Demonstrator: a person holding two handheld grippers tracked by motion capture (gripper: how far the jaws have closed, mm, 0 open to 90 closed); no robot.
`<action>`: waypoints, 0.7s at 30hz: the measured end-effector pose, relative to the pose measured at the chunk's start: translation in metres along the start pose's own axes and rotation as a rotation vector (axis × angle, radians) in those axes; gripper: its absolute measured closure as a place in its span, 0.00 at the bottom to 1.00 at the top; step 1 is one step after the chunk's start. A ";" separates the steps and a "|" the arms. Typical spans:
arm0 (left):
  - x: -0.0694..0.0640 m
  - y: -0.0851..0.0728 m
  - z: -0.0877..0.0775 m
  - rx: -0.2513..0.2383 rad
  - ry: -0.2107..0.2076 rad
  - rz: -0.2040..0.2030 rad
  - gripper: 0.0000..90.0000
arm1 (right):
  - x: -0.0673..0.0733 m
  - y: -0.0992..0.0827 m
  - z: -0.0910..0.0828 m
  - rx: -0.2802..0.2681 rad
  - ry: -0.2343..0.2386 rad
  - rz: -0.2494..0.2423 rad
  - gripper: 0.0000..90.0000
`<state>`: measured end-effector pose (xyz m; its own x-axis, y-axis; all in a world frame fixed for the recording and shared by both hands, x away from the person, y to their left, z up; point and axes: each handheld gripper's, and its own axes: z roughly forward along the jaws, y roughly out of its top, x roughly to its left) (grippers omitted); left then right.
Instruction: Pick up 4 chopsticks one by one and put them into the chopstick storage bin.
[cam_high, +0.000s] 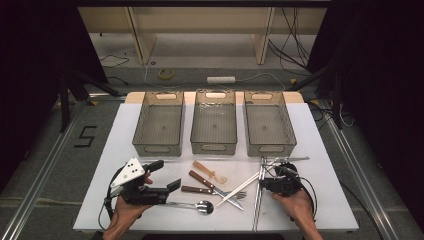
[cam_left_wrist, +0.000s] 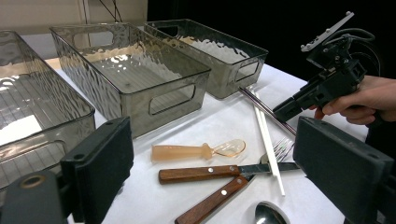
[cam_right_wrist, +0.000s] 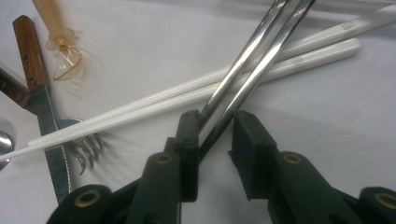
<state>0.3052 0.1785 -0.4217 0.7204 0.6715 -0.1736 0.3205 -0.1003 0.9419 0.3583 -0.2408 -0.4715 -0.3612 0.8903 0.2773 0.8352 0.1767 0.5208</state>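
Lower right of the high view: the right hand (cam_high: 295, 204) lies low on the white tabletop (cam_high: 325, 150), its right tongs (cam_right_wrist: 214, 135) pointing up the frame, straddling the pair of steel chopsticks (cam_right_wrist: 252, 65). One pad touches the pair; the other stands off, so the tongs are not yet clamped. The chopsticks cross the white plastic chopsticks (cam_right_wrist: 187, 95). Lower left, the left hand (cam_high: 125, 210) holds the left tongs (cam_high: 165, 176) wide open, empty, aimed rightward.

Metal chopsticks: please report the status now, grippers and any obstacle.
Right gripper jaws astride metal chopsticks, not clamped. Left gripper open, holding nothing, above the spoon. Metal pair lies across white chopsticks; knife and fork close by.
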 end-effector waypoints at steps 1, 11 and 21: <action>0.000 0.000 0.000 0.000 0.000 0.001 0.13 | 0.000 0.000 0.000 0.000 0.000 0.000 0.80; 0.000 0.000 0.000 -0.001 -0.001 -0.002 0.13 | 0.007 0.003 0.005 0.021 0.005 -0.013 0.79; 0.000 0.000 0.000 -0.001 -0.003 -0.002 0.13 | 0.007 0.005 0.006 0.024 0.015 0.015 0.83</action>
<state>0.3053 0.1784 -0.4216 0.7215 0.6697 -0.1760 0.3210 -0.0982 0.9420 0.3626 -0.2312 -0.4721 -0.3543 0.8868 0.2968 0.8502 0.1733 0.4972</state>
